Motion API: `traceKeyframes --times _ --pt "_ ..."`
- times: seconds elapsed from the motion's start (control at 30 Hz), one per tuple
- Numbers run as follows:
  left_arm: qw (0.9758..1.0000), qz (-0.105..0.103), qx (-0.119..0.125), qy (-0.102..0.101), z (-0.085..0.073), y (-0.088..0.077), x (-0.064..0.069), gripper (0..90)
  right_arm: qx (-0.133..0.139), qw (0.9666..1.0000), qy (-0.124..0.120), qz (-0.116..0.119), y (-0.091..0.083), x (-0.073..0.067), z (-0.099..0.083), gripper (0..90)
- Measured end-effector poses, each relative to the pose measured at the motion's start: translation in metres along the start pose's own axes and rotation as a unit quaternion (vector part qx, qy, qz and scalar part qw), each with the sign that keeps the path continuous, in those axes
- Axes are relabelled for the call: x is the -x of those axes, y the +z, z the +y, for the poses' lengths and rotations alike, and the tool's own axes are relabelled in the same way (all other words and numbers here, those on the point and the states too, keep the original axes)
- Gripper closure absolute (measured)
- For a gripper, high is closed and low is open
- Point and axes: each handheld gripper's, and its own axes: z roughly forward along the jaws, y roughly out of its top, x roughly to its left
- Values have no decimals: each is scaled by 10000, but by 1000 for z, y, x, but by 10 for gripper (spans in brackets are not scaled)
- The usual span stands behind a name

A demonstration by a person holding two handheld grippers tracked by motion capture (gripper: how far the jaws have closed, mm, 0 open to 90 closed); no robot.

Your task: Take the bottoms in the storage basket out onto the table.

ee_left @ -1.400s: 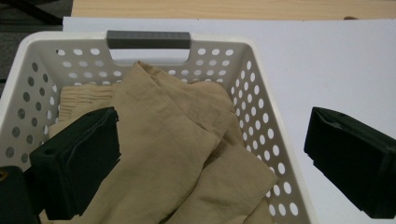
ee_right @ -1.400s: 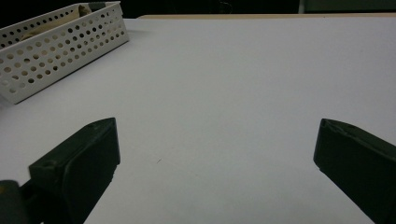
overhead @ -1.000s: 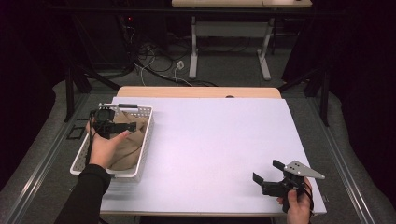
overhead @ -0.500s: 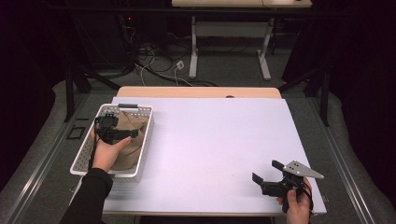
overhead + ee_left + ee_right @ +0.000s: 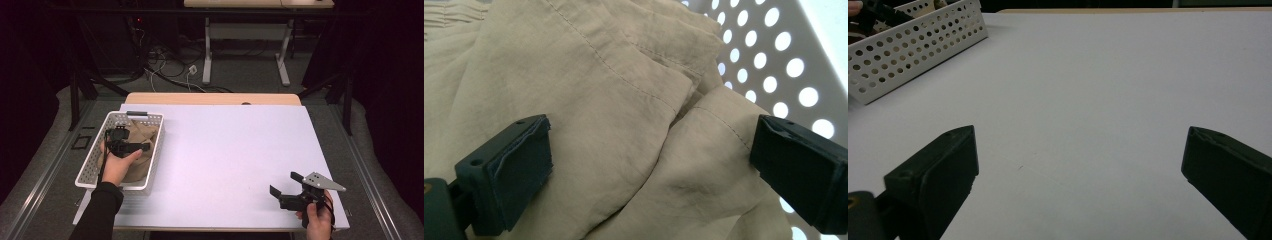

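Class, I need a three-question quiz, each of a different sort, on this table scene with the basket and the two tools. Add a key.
1. True or false: the beige cloth lies inside the white perforated basket.
2. The left tool is: A) shut on the cloth, B) open over the cloth, C) resting on bare table.
3. What lies between the jaws of the right tool?

Key: 1 true. 2 B. 3 Nothing; it is open above the bare white tabletop.

Matt tan cloth (image 5: 614, 125), creased and stitched, in a perforated white plastic basket (image 5: 152, 150); the table (image 5: 240, 160) is smooth, matt white.
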Motion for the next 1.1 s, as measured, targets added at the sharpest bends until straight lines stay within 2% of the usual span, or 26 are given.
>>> traceKeyframes --times 0.53,0.73,0.83,1.1 --pt "9997 131 -168 141 -3 9 2 3 -20 10000 15 5 0 1 0 17" --pt "9986 266 -282 366 -2 11 5 2 -36 10000 2 13 1 1 0 20" --pt "9972 526 -224 480 0 9 6 3 -45 10000 3 3 1 1 0 23" --pt "9964 645 -254 491 2 11 4 2 -41 10000 65 4 0 3 0 27"
